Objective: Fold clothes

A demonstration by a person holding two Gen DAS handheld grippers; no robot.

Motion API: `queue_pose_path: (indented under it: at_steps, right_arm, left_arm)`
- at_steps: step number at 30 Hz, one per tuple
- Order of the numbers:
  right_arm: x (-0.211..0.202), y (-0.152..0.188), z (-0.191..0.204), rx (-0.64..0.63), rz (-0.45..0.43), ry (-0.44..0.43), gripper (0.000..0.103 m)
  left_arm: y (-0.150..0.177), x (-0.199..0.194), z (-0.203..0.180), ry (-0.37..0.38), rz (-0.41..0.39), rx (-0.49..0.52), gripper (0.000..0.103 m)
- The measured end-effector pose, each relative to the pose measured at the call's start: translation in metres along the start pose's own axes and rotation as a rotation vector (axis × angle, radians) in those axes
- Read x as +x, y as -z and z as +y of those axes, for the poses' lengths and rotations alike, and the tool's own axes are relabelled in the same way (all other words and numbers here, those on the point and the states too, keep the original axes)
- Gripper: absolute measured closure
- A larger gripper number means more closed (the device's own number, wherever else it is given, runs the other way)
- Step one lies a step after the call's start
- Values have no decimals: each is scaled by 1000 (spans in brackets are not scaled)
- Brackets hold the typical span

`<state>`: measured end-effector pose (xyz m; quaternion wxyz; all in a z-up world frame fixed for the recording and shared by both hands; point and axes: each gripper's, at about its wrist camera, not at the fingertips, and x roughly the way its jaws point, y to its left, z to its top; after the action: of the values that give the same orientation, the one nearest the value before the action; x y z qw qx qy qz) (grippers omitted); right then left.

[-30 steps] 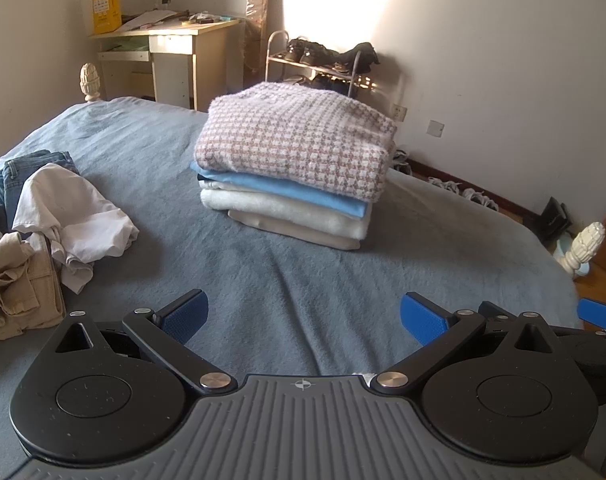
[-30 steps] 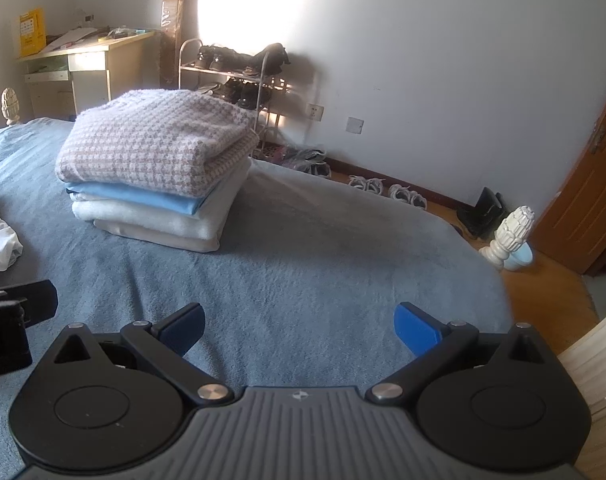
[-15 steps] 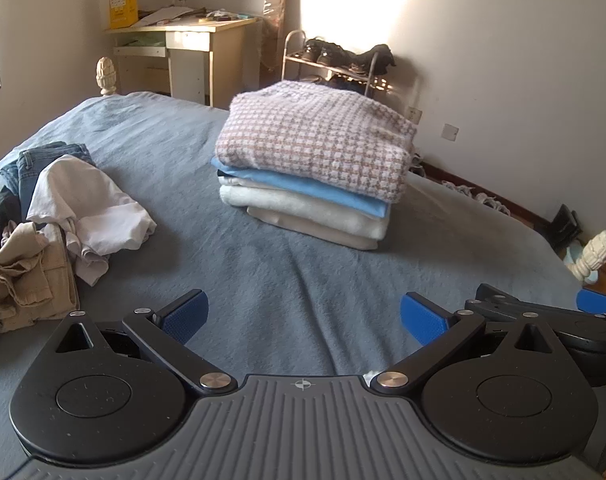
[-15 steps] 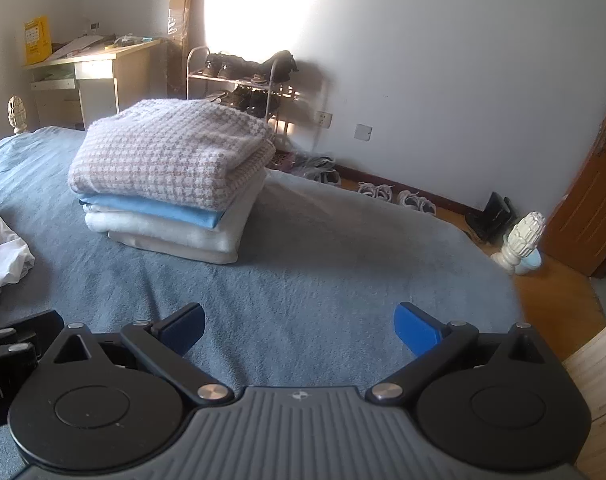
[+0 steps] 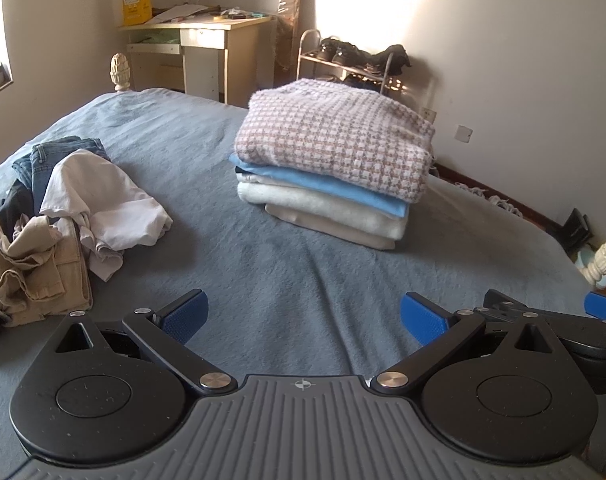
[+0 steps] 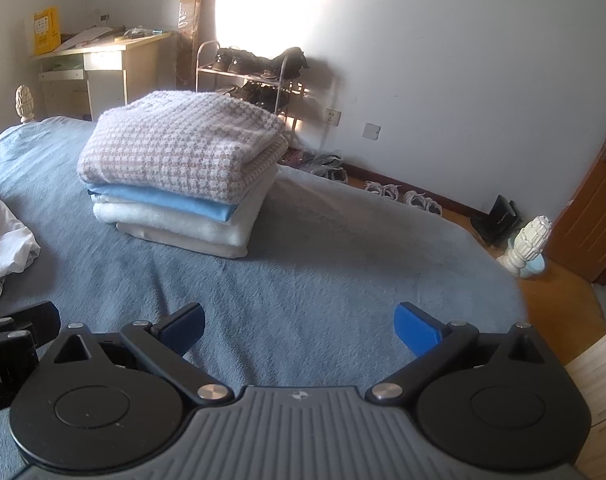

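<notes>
Looking along the left wrist view, the left gripper [image 5: 304, 314] hovers spread wide and empty above the blue-grey bed [image 5: 287, 280]. To its left lies the unfolded heap — a white shirt [image 5: 103, 200] draped over khaki trousers [image 5: 35, 276], jeans [image 5: 47, 160] behind. The shirt looks light, limp and thin; I judge a pinch at a hem or shoulder seam best, since a grab mid-cloth would only bunch it. The trousers seem heavier and stiffer.

From the right wrist view, the right gripper [image 6: 299, 326] is likewise spread, holding nothing. The folded stack [image 6: 179, 176] sits well ahead — checked knit on top, soft and bulky.
</notes>
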<state>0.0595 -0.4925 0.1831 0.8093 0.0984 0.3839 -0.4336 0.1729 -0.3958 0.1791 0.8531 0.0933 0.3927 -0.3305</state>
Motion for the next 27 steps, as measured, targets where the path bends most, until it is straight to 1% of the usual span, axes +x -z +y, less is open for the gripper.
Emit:
queue_pose_path:
  at_steps: [27]
  right_arm:
    - [1, 2, 1, -8, 8, -1, 0]
  left_arm:
    - [0, 2, 0, 3, 8, -1, 0]
